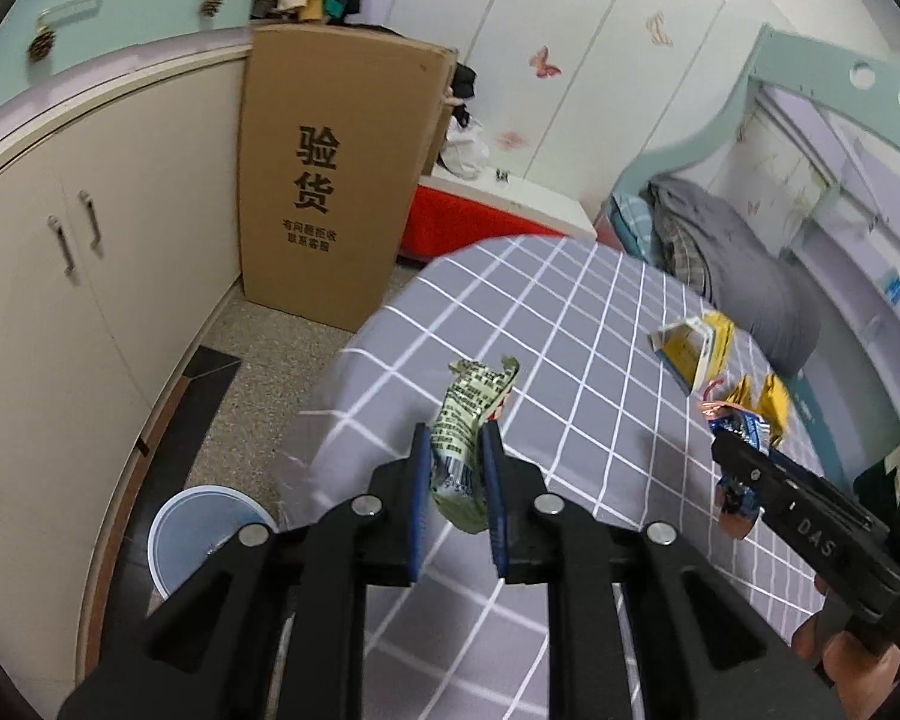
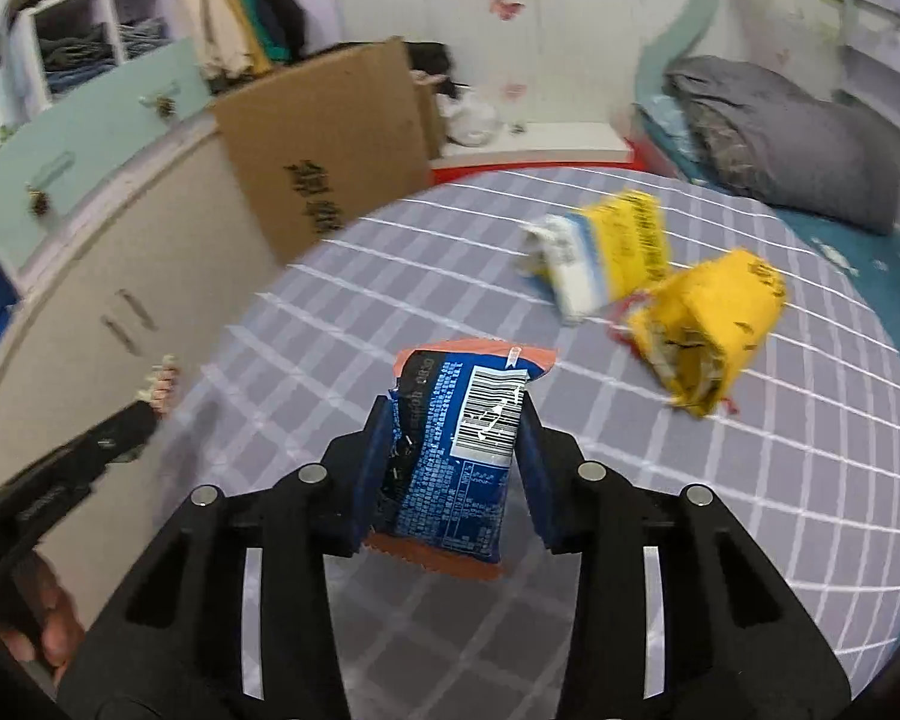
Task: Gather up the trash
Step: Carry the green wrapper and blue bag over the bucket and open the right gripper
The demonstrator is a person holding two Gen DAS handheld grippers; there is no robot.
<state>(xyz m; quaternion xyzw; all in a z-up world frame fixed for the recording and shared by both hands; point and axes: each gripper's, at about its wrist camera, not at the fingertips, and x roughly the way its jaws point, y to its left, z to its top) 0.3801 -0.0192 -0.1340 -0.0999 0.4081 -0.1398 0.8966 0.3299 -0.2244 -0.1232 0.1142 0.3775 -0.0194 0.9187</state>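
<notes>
— Left tongs (image 1: 456, 450) clench a green wrapper (image 1: 471, 420); right tongs (image 2: 453, 426) clench a blue wrapper (image 2: 456, 450), both lifted above the bed (image 1: 570, 324).

— Remaining?

— Two yellow packets (image 2: 618, 240) on the bed; nothing binned yet, bucket (image 1: 204, 534) beside the bed.

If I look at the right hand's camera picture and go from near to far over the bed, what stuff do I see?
Blue wrapper pinched in the right gripper, then the torn yellow packet, then the white and yellow carton, then the grey pillow.
</notes>
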